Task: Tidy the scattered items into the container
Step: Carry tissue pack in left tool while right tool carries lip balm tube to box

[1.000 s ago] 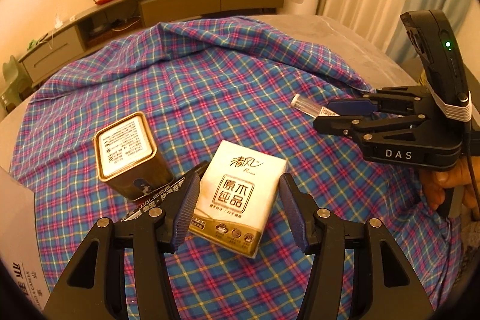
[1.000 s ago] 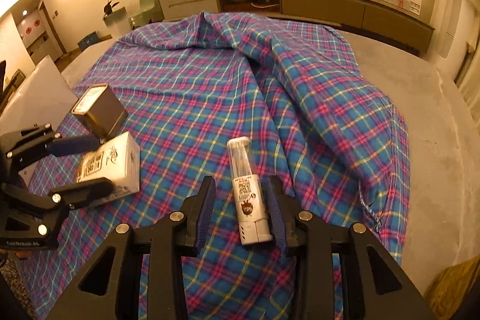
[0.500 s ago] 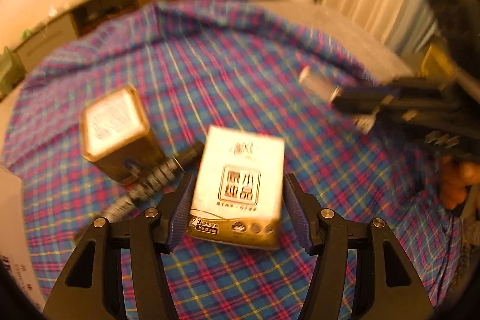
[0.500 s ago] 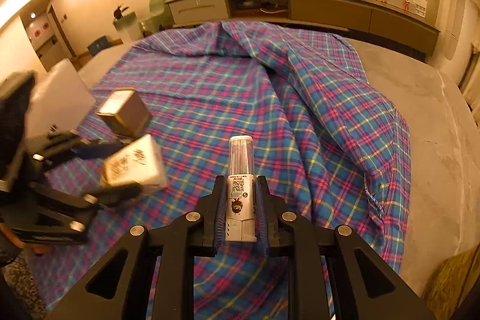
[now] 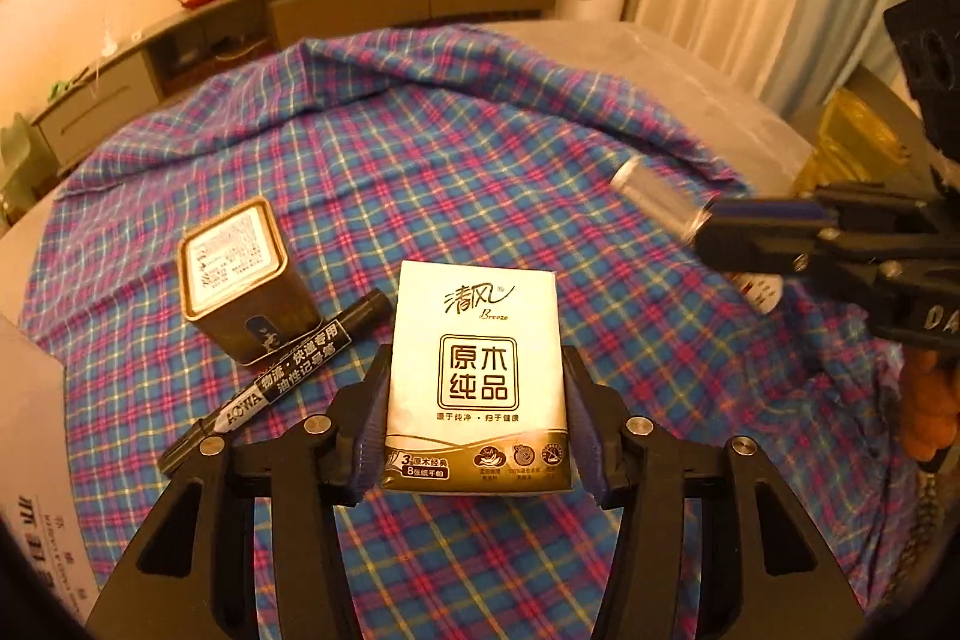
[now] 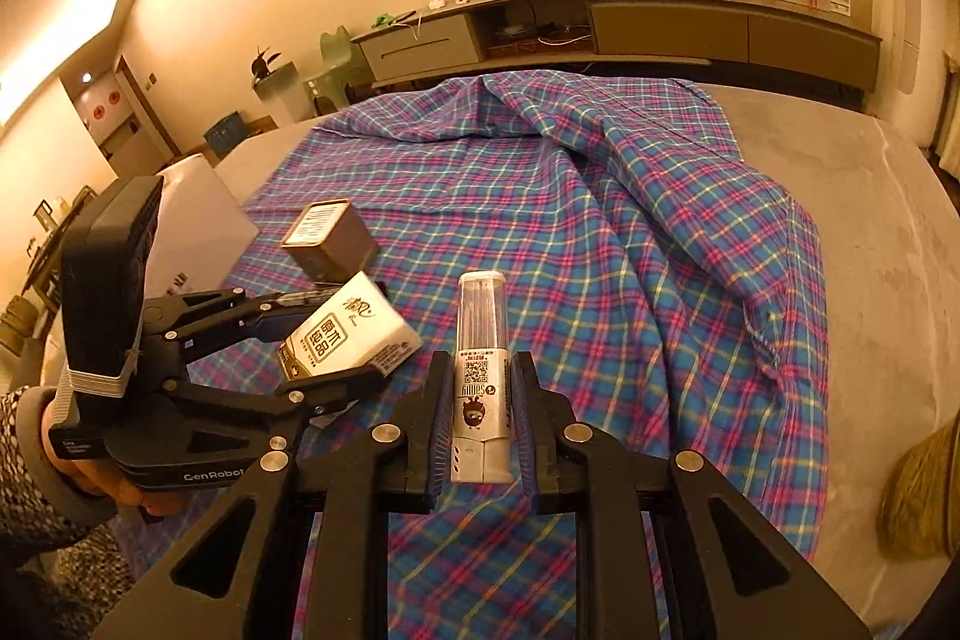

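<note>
My left gripper (image 5: 474,430) is shut on a white and gold tissue pack (image 5: 475,376) and holds it above the plaid cloth; the pack also shows in the right wrist view (image 6: 348,337). My right gripper (image 6: 480,412) is shut on a white tube with a clear cap (image 6: 482,364), lifted off the cloth; in the left wrist view the tube (image 5: 654,199) sticks out of the right gripper (image 5: 720,244). A square gold tin (image 5: 240,280) and a black marker (image 5: 282,376) lie on the cloth at the left. A white box (image 5: 30,460) stands at the far left.
A blue and pink plaid cloth (image 6: 600,220) covers a grey bed (image 6: 870,250), with raised folds at the back and right. The white box also shows in the right wrist view (image 6: 198,232), beyond the left gripper. A sideboard runs along the far wall.
Both grippers closed on their items and lifted them: the left on the tissue pack, the right on the tube. The marker, earlier partly hidden under the pack, now lies in the open.
</note>
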`<state>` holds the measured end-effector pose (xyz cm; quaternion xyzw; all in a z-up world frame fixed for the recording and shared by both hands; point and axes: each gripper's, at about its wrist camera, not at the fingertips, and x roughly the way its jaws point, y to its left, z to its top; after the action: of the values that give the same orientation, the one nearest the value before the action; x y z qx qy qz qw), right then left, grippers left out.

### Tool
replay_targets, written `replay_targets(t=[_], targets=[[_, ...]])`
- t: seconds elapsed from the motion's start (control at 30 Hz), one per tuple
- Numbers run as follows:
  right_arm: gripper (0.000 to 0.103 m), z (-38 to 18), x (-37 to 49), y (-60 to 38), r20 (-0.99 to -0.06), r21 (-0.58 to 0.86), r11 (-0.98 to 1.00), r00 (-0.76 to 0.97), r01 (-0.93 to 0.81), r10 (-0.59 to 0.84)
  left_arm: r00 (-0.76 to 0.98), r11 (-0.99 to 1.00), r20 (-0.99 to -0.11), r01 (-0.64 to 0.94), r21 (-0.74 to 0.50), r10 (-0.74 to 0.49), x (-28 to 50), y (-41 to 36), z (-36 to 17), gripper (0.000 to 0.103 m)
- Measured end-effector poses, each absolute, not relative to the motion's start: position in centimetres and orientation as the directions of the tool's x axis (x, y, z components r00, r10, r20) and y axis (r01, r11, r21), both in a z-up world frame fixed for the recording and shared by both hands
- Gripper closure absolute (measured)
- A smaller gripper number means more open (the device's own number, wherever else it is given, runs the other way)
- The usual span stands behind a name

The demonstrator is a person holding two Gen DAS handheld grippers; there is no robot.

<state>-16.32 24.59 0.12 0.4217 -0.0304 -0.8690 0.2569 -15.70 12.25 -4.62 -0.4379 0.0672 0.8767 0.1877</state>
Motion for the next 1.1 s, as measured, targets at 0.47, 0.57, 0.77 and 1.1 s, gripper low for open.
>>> replay_targets(t=[0.47,0.57,0.77,1.1], targets=[[0.082,2.3,-10.7,20.9,-0.696,0.293,-0.828,-0.486,0.478,-0.528,-0.542,-0.923,-0.781,-0.369,-0.110,0.310,-8.6,8.5,-2.2,0.049],[0.082,2.6,-9.5,19.3,-0.696,0.295,-0.815,-0.473,0.499,-0.541,-0.545,-0.924,-0.774,-0.360,-0.130,0.322,-7.3,7.2,-1.4,0.049],[0.082,3.4,-7.4,16.3,-0.696,0.294,-0.793,-0.449,0.533,-0.560,-0.570,-0.924,-0.749,-0.352,-0.150,0.339,-5.0,5.3,0.2,0.049],[0.082,4.8,-5.0,12.5,-0.694,0.285,-0.770,-0.430,0.571,-0.577,-0.601,-0.926,-0.714,-0.326,-0.191,0.359,-1.9,1.7,1.5,0.049]])
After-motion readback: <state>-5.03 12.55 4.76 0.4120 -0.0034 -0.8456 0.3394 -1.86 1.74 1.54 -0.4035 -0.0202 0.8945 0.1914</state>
